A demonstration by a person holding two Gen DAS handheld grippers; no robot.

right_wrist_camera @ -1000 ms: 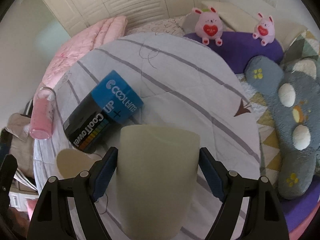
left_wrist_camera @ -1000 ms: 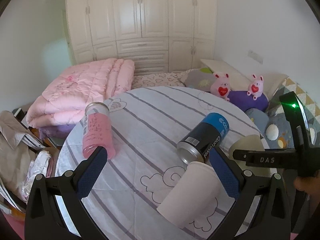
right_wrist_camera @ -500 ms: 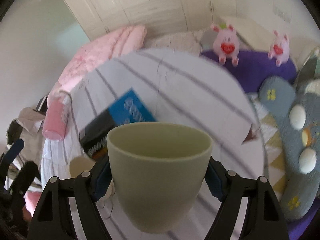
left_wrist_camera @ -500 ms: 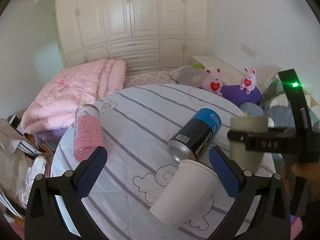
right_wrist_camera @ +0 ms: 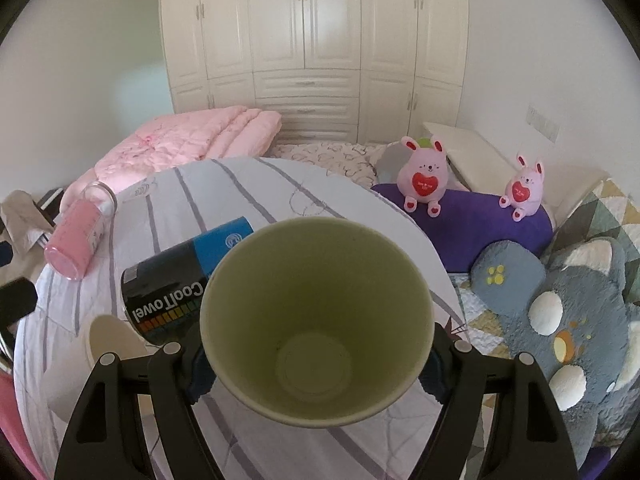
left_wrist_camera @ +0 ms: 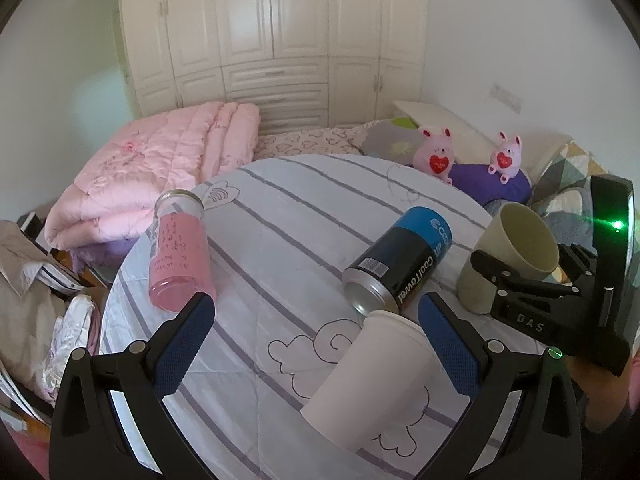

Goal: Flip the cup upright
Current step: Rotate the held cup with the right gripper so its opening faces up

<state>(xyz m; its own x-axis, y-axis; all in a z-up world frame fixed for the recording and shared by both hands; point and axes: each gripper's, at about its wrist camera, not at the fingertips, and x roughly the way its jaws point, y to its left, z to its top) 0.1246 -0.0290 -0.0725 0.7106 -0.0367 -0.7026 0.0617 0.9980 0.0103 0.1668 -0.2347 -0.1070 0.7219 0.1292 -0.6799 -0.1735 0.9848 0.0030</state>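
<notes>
The left gripper fills the bottom of its own view, its two blue-padded fingers spread wide apart with nothing clamped between them. The right gripper sits at the bottom centre of its view, fingers pressed against both sides of a cup. At the right edge of the left view, the right gripper's black body is held by a hand.

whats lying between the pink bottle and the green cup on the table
The black-and-blue can lies on its side between the pink bottle and the green cup, which the right gripper holds; the left wrist view shows it best.
</notes>
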